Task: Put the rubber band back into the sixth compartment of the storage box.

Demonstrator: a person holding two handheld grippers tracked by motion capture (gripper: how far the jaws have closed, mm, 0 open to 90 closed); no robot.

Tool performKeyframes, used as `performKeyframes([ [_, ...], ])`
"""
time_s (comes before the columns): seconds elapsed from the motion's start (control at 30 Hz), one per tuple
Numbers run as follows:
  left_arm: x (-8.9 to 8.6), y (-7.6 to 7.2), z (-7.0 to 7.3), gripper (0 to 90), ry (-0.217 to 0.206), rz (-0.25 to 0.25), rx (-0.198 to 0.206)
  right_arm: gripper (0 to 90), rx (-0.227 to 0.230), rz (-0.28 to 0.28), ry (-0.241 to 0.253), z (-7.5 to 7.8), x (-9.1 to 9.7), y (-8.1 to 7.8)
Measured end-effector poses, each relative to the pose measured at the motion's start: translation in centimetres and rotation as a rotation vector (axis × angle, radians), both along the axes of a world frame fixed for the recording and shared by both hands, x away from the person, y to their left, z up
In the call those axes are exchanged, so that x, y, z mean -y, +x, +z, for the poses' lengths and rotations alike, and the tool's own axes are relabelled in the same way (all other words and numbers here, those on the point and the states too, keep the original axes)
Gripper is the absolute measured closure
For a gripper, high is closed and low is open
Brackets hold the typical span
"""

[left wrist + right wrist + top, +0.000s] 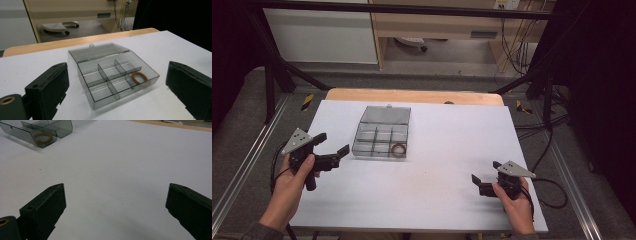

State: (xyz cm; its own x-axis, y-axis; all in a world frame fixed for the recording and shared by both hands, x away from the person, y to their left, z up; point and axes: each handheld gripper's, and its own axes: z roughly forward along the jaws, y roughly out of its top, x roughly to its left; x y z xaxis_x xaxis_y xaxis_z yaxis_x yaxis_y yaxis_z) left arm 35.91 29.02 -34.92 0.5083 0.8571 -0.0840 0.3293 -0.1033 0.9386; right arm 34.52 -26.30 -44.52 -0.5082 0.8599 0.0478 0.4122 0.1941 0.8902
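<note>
This looks like a lab or research workspace rigged for recording. A black metal frame (272, 75) surrounds the white surface (437, 175), with aluminium rails (242, 165) along both sides. At twelve o'clock stand a pale wooden desk (437, 22) and a chair base (409, 42). Bundled cables (514, 45) hang at one o'clock, and more trail on the grey carpet (562, 145).

White sheet (422, 195) covers wooden table (412, 95); bare wood strip along far edge. Grey floor (242, 115) either side. Black frame bar (402, 8) across top, slanted struts at both sides. Beyond the table: white panel (319, 35), wooden cabinet (437, 22), chair base (58, 26) with castors on the floor. Cables (512, 45) hang at far right. Black-yellow tape marks (307, 101) by both far corners.
</note>
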Motion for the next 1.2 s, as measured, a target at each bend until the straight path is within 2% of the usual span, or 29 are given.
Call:
performKeyframes([
  [0.4, -1.5, -2.3, -1.8, 5.0, 0.003, 0.016, -0.009, 2.5, -0.001, -0.004, -0.003, 0.0, 0.0, 0.0],
  [0.8, -3.2, -3.5, -4.6, 5.0, 0.003, 0.044, -0.037, 2.5, -0.003, -0.004, -0.002, 0.0, 0.0, 0.0],
  [0.9, -3.4, -3.9, -5.3, 5.1, -0.005, 0.051, -0.049, 2.5, -0.003, -0.004, -0.002, 0.0, 0.0, -0.1],
  [1.2, -3.3, -5.0, -6.8, 5.1, 0.009, 0.037, -0.070, 2.5, -0.004, -0.003, -0.001, 0.0, 0.0, -0.1],
])
